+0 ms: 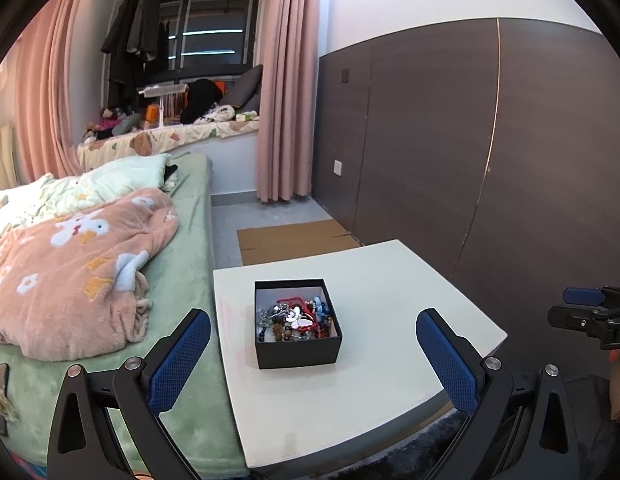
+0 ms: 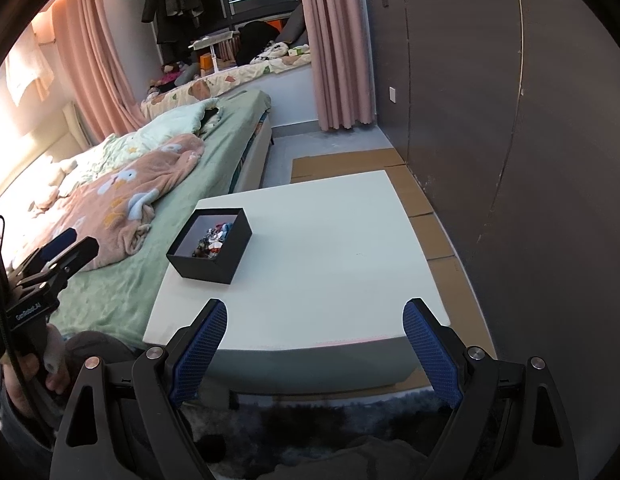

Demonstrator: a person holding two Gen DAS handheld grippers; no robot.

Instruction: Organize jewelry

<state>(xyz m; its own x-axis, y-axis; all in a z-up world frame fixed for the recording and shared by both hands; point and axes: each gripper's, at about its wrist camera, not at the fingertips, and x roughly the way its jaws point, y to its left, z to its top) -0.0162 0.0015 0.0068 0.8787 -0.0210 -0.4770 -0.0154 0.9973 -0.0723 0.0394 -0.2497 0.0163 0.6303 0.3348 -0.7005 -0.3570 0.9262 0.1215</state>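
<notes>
White table (image 1: 390, 280) ahead of both grippers, bed (image 1: 181, 264) off to the left. Black box (image 1: 297, 322) sits on table, straight ahead between L jaws, ahead-left of R jaws. Jewelry (image 1: 295, 316) all heaped in box, tangled: beads, red cord, white butterfly pc. None on tabletop. Left gripper (image 1: 313, 354) jaws wide, empty, short of box. Right gripper (image 2: 314, 346) jaws wide, empty, over near table edge. Progress: fits either pile still to sort out, or everything already gathered into box; can't tell which.
</notes>
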